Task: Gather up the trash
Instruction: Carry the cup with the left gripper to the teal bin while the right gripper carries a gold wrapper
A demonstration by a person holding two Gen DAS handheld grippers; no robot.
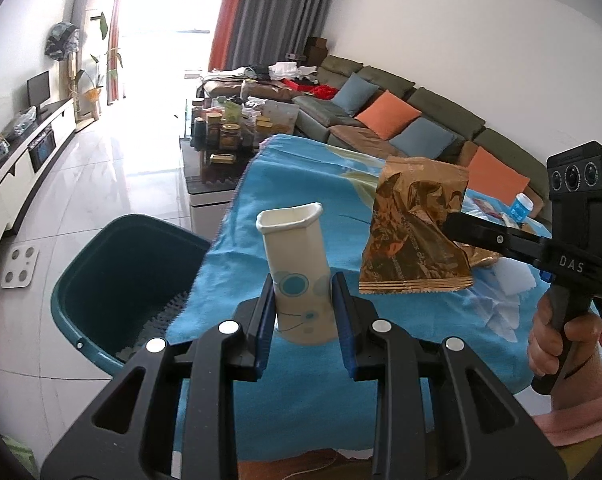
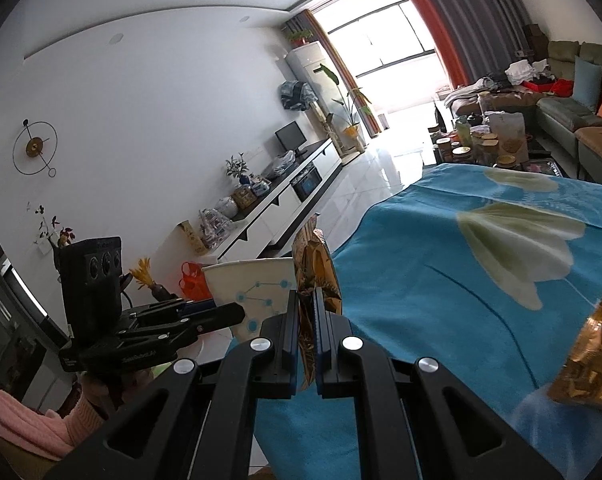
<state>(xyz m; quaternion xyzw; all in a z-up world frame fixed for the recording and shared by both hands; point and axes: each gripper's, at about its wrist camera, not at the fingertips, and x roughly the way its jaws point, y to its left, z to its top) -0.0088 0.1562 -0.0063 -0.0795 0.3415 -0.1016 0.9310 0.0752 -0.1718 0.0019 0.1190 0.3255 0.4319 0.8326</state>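
The left gripper (image 1: 303, 300) was clamped on a paper cup (image 1: 297, 264), its blue pads pressing the cup's lower body from both sides. The cup was white with pale blue circles joined by thin lines; its rim had been squeezed out of round into a flattened, angular mouth. It was carried in the air above the left edge of the table's blue cloth (image 1: 301, 188), tilted with its mouth away from the camera.

The right gripper (image 2: 308, 320) was closed tight on a snack wrapper (image 1: 415, 232), a crinkled, shiny gold-brown foil bag with dark printing and a crimped seam along its lower edge. From the left wrist view the bag hung from the black fingers above the cloth, just right of the cup and apart from it. From the right wrist view only a thin edge of it stood up between the pads, with the cup just beside it to the left.

A second gold foil wrapper (image 2: 589, 360) lay on the cloth near the right edge of that view, so two wrappers and one cup were in sight. White crumpled tissue (image 1: 513, 276) lay on the cloth behind the right gripper.

One dark green bin (image 1: 121, 288) stood on the tiled floor against the table's left edge, open-topped, below and to the left of the cup.
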